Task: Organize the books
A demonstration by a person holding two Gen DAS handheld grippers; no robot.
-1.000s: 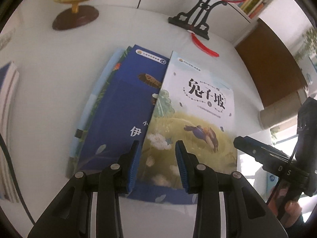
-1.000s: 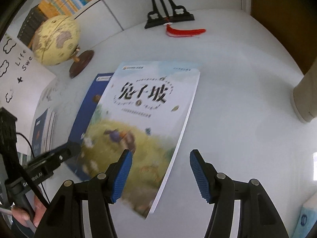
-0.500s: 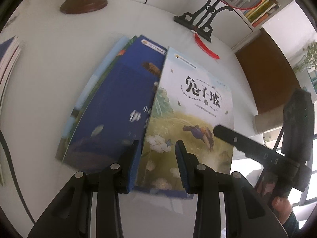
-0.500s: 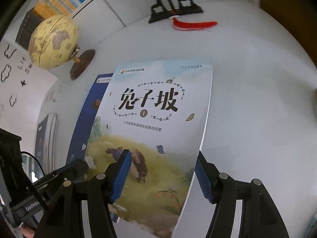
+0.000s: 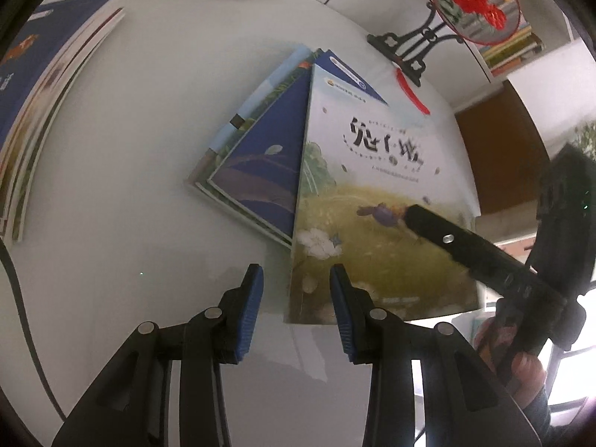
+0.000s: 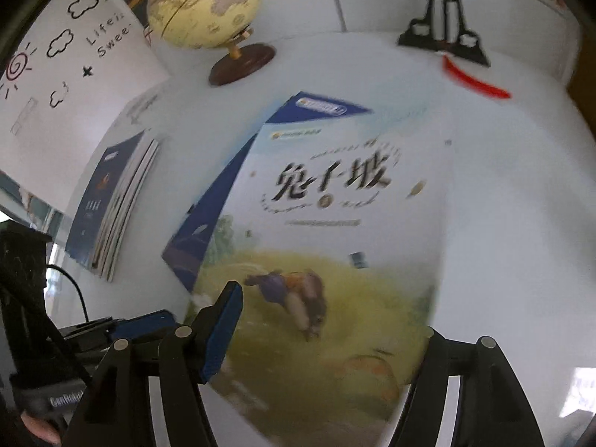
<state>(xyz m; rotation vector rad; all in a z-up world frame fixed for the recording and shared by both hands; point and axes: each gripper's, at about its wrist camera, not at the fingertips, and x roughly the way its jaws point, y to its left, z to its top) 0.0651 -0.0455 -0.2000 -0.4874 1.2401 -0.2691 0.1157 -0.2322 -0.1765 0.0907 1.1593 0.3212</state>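
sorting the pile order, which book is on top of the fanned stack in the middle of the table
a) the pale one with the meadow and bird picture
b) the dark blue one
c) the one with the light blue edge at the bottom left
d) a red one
a: the pale meadow book overlaps the dark blue book, which lies over the light-blue-edged book.

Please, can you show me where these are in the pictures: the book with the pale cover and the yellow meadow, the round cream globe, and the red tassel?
Pale-covered book with yellow meadow (image 5: 376, 223): left wrist view, on the meadow picture.
Round cream globe (image 6: 203, 0): right wrist view, on the sphere.
Red tassel (image 5: 411, 91): left wrist view, on its middle.
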